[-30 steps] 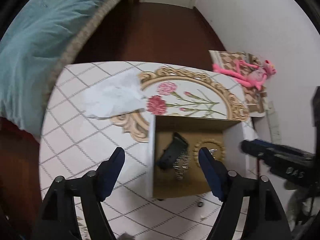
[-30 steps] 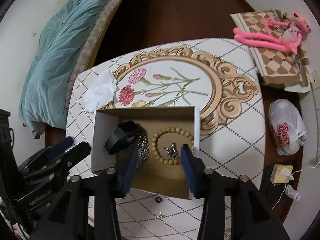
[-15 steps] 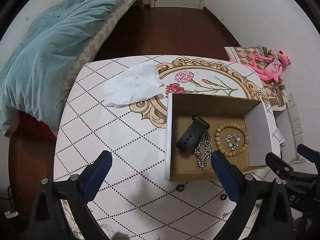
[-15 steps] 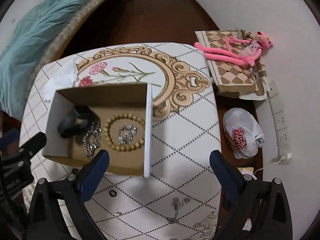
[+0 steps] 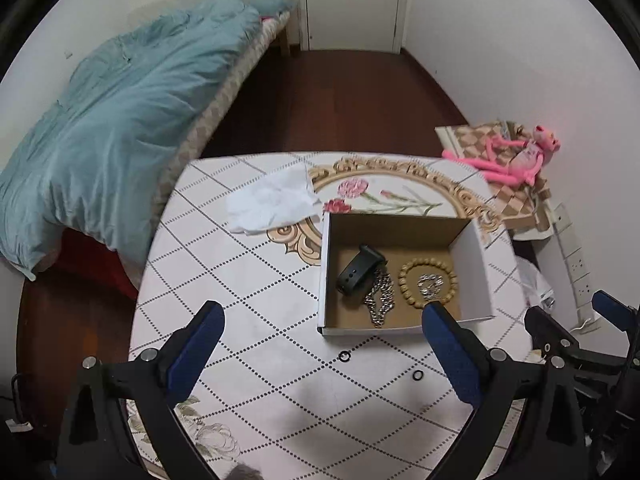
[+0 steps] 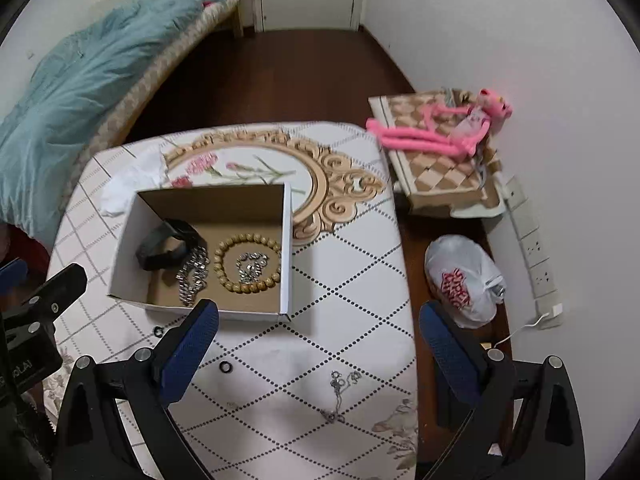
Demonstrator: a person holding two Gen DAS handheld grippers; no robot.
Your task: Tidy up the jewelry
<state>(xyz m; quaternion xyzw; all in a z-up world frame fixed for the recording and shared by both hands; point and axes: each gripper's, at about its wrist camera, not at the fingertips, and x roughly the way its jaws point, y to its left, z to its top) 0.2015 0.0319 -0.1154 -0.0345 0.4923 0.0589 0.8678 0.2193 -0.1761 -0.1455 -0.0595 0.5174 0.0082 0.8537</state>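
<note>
Cardboard box (image 5: 404,322) sits near bench (image 5: 248,280) right edge; open bench surface lies left.
Left claw (image 5: 320,344) and right claw (image 6: 318,340): both spread wide, empty, touching nothing.

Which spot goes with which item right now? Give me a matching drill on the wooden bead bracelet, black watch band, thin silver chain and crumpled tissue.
Items:
1. wooden bead bracelet
2. black watch band
3. thin silver chain
4. crumpled tissue

Places:
A. on the table outside the box, near the front edge
B. in the box, left part
C. on the table behind the box, at its left
D. in the box, ringed around a small silver piece

Pairs: 1-D, 2-B, 3-A, 4-C
</note>
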